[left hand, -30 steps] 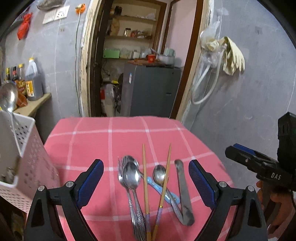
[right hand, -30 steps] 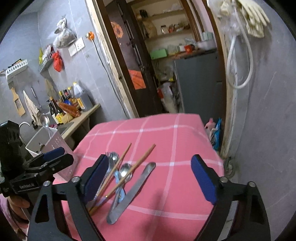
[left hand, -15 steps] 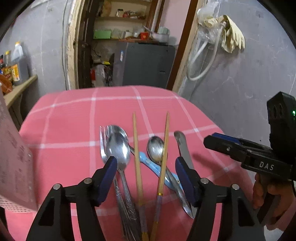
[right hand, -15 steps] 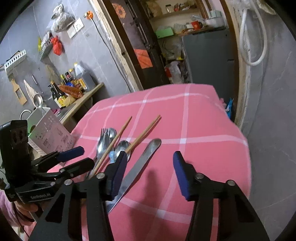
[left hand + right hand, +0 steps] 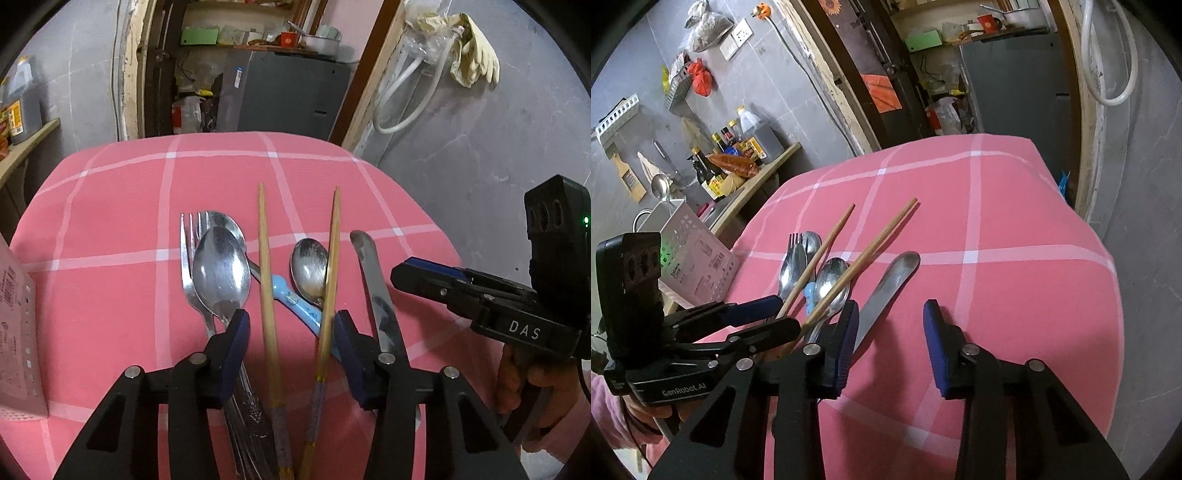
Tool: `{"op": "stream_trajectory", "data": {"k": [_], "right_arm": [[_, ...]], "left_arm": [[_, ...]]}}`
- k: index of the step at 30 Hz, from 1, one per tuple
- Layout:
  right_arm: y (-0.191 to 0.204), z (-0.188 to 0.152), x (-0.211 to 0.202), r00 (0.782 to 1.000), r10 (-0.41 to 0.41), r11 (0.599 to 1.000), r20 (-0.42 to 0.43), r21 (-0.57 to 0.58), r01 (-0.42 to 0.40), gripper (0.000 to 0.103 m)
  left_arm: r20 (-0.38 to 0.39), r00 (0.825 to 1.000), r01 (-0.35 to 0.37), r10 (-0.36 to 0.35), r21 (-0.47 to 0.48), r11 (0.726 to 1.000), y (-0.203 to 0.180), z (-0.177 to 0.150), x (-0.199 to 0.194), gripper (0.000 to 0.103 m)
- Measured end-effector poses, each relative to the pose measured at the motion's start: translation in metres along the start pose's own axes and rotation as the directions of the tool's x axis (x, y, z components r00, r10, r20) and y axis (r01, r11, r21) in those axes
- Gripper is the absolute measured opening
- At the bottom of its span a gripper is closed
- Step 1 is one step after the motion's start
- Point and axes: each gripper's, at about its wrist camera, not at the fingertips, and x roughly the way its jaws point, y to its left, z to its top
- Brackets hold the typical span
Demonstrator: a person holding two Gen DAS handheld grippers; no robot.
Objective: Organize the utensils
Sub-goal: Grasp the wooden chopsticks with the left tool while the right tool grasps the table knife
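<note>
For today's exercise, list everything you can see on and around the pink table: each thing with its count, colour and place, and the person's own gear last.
Tablecloth: one, pink with white checks, over the table.
Chopsticks: two, light wood, between the left gripper's fingers.
Spoons: three, steel, one blue-handled, among the chopsticks.
Fork: one, steel, left of the spoons.
Knife: one, steel, rightmost.
Holder: one, white, perforated, table's left edge.
Bottles: several, side shelf.
Gloves: pale yellow, on the wall.
Left gripper: black, blue pads, open.
Right gripper: the same, open over bare cloth.

A home kitchen: sauce bottles (image 5: 718,173) on a counter (image 5: 757,177), hung grater (image 5: 626,177), fridge (image 5: 291,92).
</note>
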Motion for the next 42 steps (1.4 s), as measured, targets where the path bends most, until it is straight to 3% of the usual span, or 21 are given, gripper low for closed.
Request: {"op": "stream_trajectory", "data": {"k": [7,13,22,28,35,42], "right_arm": [[-0.004,0.000,0.004,1.000,0.009,1.000,-0.013,0.014,-0.009,0.026],[-0.002,0.001,0.010,0.999,0.008,1.000,-0.045,0.008,-0.007,0.026],[-0.005,0.013,0.029,0.990,0.062,0.996,-0.127,0.071,-0.053,0.026],[-0.012,0.013,0.041,0.981,0.130,0.980,-0.143,0.168,-0.105,0.014],[-0.012,0.011,0.057,0.963,0.203,0.950,-0.177,0.273,-0.151,0.009],[-0.005,0.002,0.049,0.971,0.219,0.924,-0.090,0.340,-0.177,0.004]], "left_arm": [[-0.023,1.000,0.016,-0.016,-0.017,1.000,0.002,0.002,0.004,0.039],[-0.054,0.998,0.011,-0.013,-0.049,0.999,0.008,0.006,0.008,0.013],[-0.059,0.998,0.029,-0.033,-0.064,0.998,0.011,0.009,0.010,0.013],[-0.063,0.998,0.028,-0.031,-0.061,0.998,0.012,0.009,0.011,0.013],[-0.066,0.997,0.035,-0.040,-0.072,0.997,0.012,0.010,0.012,0.013],[-0.069,0.997,0.042,-0.047,-0.067,0.997,0.013,0.012,0.008,0.012]]}}
